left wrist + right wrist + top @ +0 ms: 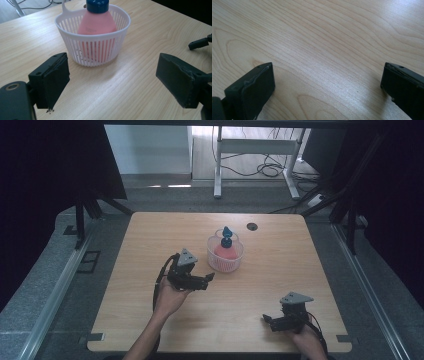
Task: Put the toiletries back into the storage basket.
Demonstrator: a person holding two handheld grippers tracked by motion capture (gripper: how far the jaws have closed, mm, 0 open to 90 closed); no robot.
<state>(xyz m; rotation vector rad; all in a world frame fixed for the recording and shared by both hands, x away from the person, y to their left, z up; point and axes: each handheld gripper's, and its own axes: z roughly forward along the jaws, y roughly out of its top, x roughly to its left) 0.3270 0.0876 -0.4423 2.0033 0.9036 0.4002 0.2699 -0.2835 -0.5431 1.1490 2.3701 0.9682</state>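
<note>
A pale wooden table (150, 320) fills the middle of the high view, its grain running in long streaks, with one small dark round hole (252, 226) near its far edge. Beyond it, at the top of the frame, lie a grey floor, a white desk frame (257, 150) with loose cables under it, and dark curtains at both sides. On the table stands one white slotted basket (215, 262), just above the frame's centre, and in it one pink bottle (225, 251) with a blue cap (226, 236), upright as far as the small picture lets me judge. There are two grippers. The left gripper (206, 279), at centre left, sits just beside the basket with its jaws spread wide and holding nothing; in its own view the basket (100, 48) lies between and beyond them. The right gripper (268, 320), at lower right, hangs well apart from the basket, jaws likewise parted over bare wood.
</note>
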